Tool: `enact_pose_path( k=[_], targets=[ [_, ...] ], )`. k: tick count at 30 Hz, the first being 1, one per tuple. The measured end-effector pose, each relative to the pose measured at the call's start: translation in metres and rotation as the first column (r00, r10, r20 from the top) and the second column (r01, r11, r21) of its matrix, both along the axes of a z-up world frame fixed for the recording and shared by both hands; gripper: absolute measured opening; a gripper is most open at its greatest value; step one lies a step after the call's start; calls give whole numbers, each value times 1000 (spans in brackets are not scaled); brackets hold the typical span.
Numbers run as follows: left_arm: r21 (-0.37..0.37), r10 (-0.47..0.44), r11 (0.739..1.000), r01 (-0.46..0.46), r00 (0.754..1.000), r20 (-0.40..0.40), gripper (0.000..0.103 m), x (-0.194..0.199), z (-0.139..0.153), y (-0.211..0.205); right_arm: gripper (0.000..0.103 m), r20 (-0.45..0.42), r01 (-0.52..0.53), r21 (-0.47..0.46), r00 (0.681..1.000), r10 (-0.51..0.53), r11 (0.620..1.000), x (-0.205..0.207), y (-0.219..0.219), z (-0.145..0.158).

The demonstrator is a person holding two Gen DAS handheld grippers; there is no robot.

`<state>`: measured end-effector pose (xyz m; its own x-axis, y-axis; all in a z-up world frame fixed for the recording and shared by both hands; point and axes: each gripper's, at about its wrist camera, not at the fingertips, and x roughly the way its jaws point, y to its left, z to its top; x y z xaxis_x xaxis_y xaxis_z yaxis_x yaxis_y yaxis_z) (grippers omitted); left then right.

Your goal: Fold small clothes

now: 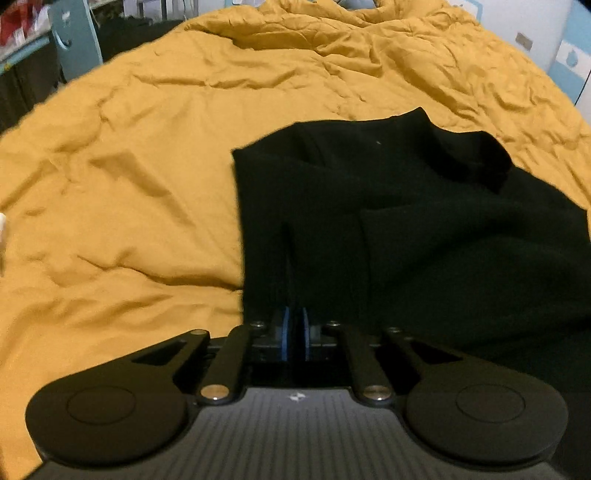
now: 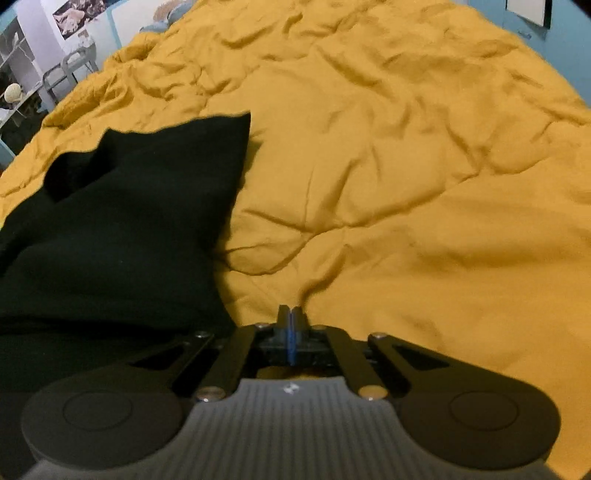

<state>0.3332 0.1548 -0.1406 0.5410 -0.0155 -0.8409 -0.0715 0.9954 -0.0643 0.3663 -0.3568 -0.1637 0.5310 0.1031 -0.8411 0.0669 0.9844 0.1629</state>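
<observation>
Black garment (image 1: 406, 221) lies on the yellow bed cover (image 1: 129, 166), its long axis running away from the cameras. Left gripper (image 1: 295, 284) nearly closed over it; right gripper (image 2: 291, 314) pinches the cover

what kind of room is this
Most likely a bedroom: a rumpled mustard-yellow duvet fills both views like a bed top, a black garment lies on it, and shelving with a wall poster stands beyond.
</observation>
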Motion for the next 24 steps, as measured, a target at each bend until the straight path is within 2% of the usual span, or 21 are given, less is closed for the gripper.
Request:
enact_pose_path(
  k=[2,8,10,12,13,15,18,20,24],
  targets=[
    [37,-9,999,10,1000,-19,9,-9,9,1,0,11,-21,-2,1000,21,1000,-11,-3,17],
    [24,-85,996,84,996,34,12,-52,54,5,3,71,-132,7,989,131,991,-52,0,75],
    [18,-118,993,117,992,52,16,-70,71,5,5,75,-172,-2,982,172,985,-66,4,91],
    [5,-156,988,156,985,68,28,-87,86,5,13,77,-207,-7,975,207,978,-84,8,105],
    [2,-180,984,180,981,75,31,-96,94,4,19,77,-229,-11,970,229,973,-94,10,111],
    [8,-228,974,228,970,83,46,-113,105,0,24,74,-271,-28,959,273,962,-116,13,121],
    [24,-294,956,293,954,59,56,-144,114,-2,31,46,-315,-39,947,317,948,-150,18,129],
    [10,-323,946,323,946,31,61,-163,114,-1,40,19,-339,-32,940,339,940,-174,21,129],
    [-29,-382,924,381,923,-43,71,-198,101,2,48,-53,-382,-25,923,381,924,-215,25,118]
  ],
)
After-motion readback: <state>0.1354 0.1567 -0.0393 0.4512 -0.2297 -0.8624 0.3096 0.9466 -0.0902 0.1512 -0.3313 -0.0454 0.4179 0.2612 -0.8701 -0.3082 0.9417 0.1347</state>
